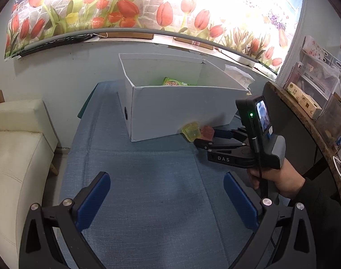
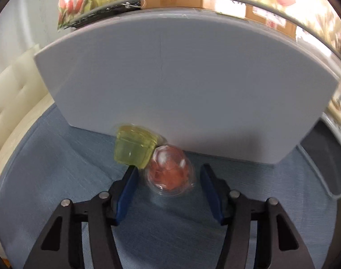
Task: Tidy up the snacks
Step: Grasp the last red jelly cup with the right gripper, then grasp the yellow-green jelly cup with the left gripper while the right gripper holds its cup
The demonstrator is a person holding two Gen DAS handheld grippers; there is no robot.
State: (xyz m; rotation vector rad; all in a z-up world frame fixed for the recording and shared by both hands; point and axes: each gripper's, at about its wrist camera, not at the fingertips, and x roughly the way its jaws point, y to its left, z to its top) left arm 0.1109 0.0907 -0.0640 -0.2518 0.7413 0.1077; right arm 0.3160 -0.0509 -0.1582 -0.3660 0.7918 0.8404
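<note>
1. Right claw (image 2: pixel 169 174) sat low on the blue cloth (image 2: pixel 58 157), pointed at the near wall of the white box (image 2: pixel 181 85).
2. Its jaws were part-spread, straddling the red jelly cup (image 2: pixel 170 170). Left pad (image 2: pixel 127 192) was near or touching the cup's rim; right pad (image 2: pixel 211 195) stood clear with a visible gap. Not clamped yet.
3. Red jelly cup lay on the cloth, just in front of the box wall, clear plastic with red filling.
4. Yellow-green jelly cup (image 2: pixel 134 148) was touching the red one on its left, leaning against the foot of the box wall. The left pad's tip ended right under it.
5. From my left wrist view, the right claw (image 1: pixel 204 137) came in from the right with my hand (image 1: pixel 280 179) on the grip, fingertips on either side of the red jelly cup (image 1: pixel 207 132), the yellow-green jelly cup (image 1: pixel 191 132) just beyond.
6. Left claw (image 1: pixel 167 190) hung over bare blue cloth (image 1: pixel 148 168), jaws wide apart, nothing between them, well back from both cups.
7. White box (image 1: pixel 181 107) stood open-topped on the cloth; a green snack packet (image 1: pixel 176 81) was inside, only its top edge showing over the rim.
8. Cream sofa (image 1: pixel 15 152) stood left of the table, a cluttered shelf (image 1: pixel 311 94) to the right, a tulip-print sheet (image 1: pixel 125 6) on the wall behind.
</note>
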